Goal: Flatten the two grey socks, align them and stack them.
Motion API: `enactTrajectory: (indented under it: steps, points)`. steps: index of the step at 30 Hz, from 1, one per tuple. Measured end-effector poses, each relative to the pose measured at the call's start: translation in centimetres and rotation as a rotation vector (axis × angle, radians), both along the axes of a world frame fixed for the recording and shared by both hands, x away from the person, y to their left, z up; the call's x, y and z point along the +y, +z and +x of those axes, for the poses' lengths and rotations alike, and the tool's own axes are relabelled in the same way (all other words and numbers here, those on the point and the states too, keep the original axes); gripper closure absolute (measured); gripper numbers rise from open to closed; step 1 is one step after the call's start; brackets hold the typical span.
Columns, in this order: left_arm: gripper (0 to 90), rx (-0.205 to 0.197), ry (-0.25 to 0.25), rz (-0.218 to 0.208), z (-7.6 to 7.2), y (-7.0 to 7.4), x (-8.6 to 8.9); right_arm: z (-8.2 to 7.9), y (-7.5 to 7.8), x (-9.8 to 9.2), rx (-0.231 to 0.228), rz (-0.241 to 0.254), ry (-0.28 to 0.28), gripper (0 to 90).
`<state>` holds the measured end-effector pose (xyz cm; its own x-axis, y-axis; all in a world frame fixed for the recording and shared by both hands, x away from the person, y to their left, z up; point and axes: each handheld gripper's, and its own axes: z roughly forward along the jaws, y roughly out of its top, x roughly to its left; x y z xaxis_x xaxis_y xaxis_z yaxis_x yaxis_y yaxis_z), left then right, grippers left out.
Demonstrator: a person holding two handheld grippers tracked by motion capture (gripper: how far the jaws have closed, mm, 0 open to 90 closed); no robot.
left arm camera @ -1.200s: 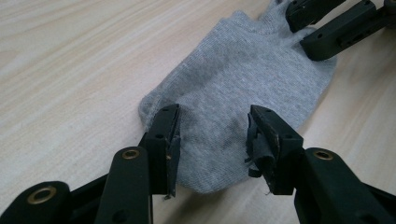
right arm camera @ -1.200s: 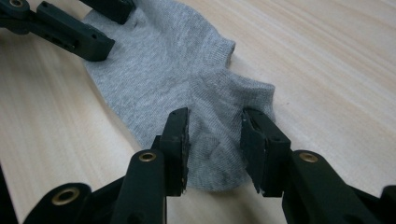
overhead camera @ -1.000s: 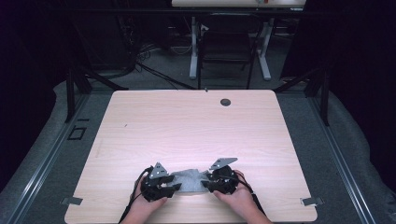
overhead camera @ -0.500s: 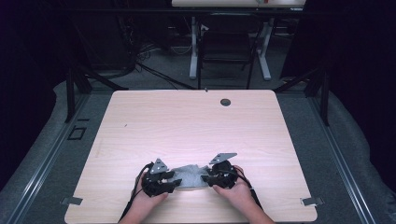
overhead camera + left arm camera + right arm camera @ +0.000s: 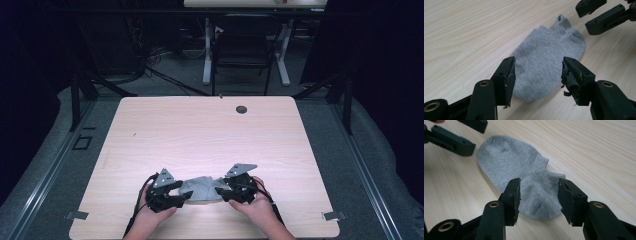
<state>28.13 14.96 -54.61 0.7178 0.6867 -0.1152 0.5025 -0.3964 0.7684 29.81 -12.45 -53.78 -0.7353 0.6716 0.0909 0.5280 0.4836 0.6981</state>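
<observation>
A grey ankle sock lies flat on the wooden table near its front edge. My left gripper stands at the sock's left end and my right gripper at its right end, facing each other. Both have just been opening. In the left gripper view the sock lies under and between the open left gripper's jaws, and the pads stand clear of it. In the right gripper view the right gripper hangs over the sock's other end, jaws apart, with no pad on the cloth.
A round dark grommet hole sits at the table's far edge. Tape tabs mark the front corners. Beyond the table stand a chair and desk legs. Dark floor and rails flank both sides.
Both grippers' jaws have spread wider and come off the sock's ends. The left gripper has lifted slightly. The sock stays flat between them.
</observation>
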Motion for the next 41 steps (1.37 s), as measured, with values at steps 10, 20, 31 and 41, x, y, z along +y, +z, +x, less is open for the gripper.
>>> enactTrajectory:
  steps: [10,20,31,41]
  points:
    - [44.3,0.011,0.032,0.0,-1.6,0.3,2.7,-2.2,0.9,-1.5,-0.019,0.012,-0.029,48.8]
    - [44.4,0.015,0.053,0.008,-2.8,-0.3,4.3,-3.9,0.0,-4.1,-0.031,0.001,-0.066,47.7]
    - [44.4,0.015,0.071,0.047,-2.3,-1.9,4.3,-3.2,-2.4,-4.8,-0.052,-0.01,-0.074,48.5]
    - [44.4,0.007,0.098,0.015,-2.1,-1.8,4.8,-2.9,-2.8,-4.7,-0.046,-0.007,-0.082,48.5]
